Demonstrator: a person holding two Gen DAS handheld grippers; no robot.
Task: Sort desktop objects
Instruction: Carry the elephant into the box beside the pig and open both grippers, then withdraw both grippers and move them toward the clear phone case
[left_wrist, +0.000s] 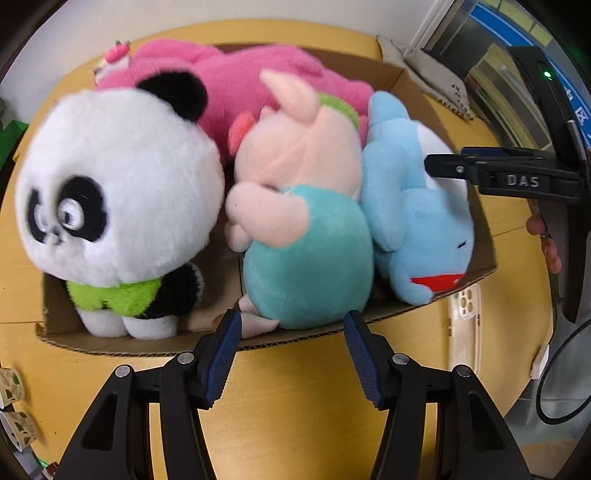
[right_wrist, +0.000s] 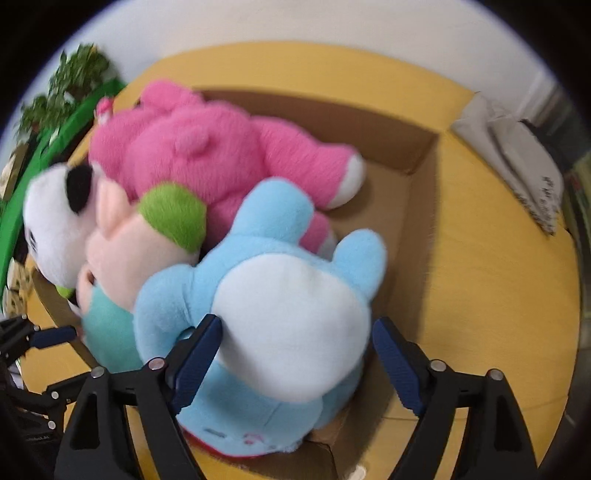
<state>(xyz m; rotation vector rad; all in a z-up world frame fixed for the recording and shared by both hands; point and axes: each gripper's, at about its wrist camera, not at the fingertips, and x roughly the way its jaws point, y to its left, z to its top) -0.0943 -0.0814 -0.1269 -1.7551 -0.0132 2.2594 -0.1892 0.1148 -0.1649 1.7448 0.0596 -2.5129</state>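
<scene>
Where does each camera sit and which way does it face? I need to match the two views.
Left wrist: behind the open left gripper, facing the cardboard box of plush toys; right gripper and fingers show.
Right wrist: behind the open right gripper, over the blue plush.
Shared: panda, pink plush, blue plush, box.

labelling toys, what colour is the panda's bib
Bright green, clearest in the left wrist view: panda, bib.
</scene>
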